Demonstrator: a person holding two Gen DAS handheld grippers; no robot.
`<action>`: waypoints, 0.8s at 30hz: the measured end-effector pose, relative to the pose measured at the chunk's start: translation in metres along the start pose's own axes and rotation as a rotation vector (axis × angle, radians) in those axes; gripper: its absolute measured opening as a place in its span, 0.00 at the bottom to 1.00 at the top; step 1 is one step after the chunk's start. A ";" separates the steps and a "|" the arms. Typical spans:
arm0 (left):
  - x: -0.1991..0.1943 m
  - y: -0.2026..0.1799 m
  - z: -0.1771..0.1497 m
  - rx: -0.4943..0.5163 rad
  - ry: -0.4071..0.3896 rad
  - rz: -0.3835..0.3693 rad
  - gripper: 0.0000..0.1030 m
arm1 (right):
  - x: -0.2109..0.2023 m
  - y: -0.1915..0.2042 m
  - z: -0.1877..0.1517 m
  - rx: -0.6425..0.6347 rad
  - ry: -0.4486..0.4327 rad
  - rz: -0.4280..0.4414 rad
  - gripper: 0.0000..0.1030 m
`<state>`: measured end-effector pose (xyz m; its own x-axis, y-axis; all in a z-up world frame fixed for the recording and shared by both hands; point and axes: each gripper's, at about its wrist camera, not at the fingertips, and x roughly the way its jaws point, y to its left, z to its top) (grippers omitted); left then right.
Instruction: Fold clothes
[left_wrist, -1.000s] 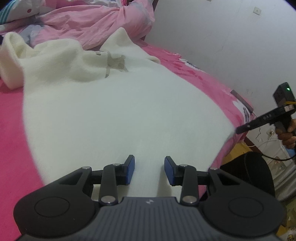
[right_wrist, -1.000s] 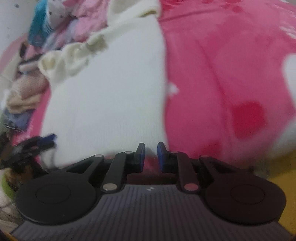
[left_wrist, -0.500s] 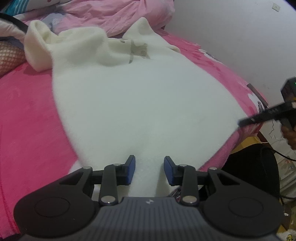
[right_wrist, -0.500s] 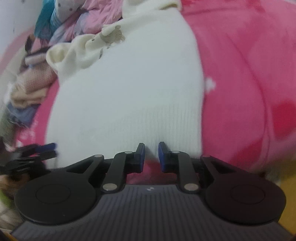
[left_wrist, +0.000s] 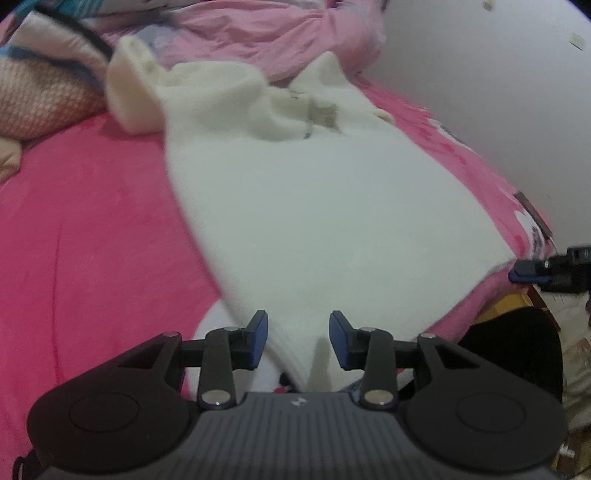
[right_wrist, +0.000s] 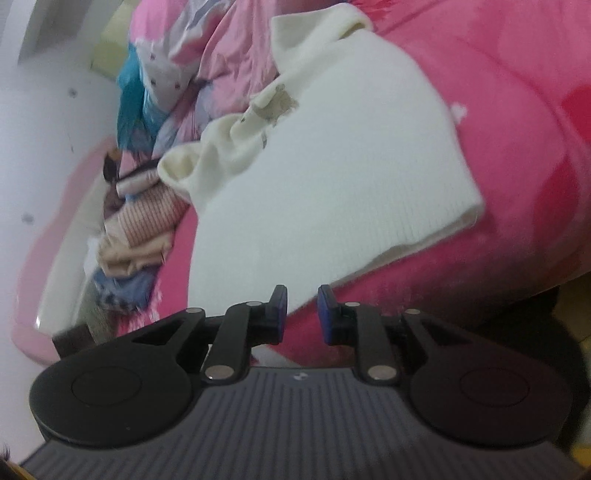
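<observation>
Your left claw hangs over the near hem of the white sweater, its blue pads parted and opening a little, with the hem's edge lying below and between them but not pinched. The sweater is spread flat on the bed's bright pink blanket, body toward you, collar and rumpled sleeves at the far end, where a cuff stands bunched up at the far left. Beyond it a pale pink quilt is heaped against the white wall, and a netted beige garment sits at the far left. Your right claw comes in at the right edge of the left wrist view, just beside the sweater's near right corner; from there you cannot tell whether it touches the cloth. In the right wrist view the right claw has its pads a narrow gap apart with nothing clamped between them, poised just off the ribbed hem of the sweater, pink blanket showing in the gap. That view is tilted and blurred, so the pile of folded clothes at the left is probably striped and beige knitwear, stacked beside the sweater's sleeve.
</observation>
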<state>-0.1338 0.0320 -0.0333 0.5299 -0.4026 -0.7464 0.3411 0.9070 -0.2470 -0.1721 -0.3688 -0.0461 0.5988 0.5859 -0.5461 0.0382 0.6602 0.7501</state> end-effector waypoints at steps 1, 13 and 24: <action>0.001 0.002 -0.001 -0.014 0.003 0.006 0.37 | 0.006 -0.006 -0.001 0.025 -0.016 0.019 0.18; 0.005 -0.002 -0.002 0.001 -0.022 0.083 0.05 | 0.033 -0.064 -0.003 0.193 -0.209 0.258 0.19; -0.009 0.022 0.009 -0.129 -0.068 0.013 0.04 | 0.034 -0.065 -0.003 0.152 -0.211 0.309 0.19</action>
<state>-0.1243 0.0542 -0.0266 0.5862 -0.3941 -0.7078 0.2332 0.9188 -0.3185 -0.1565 -0.3904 -0.1142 0.7512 0.6260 -0.2093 -0.0609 0.3814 0.9224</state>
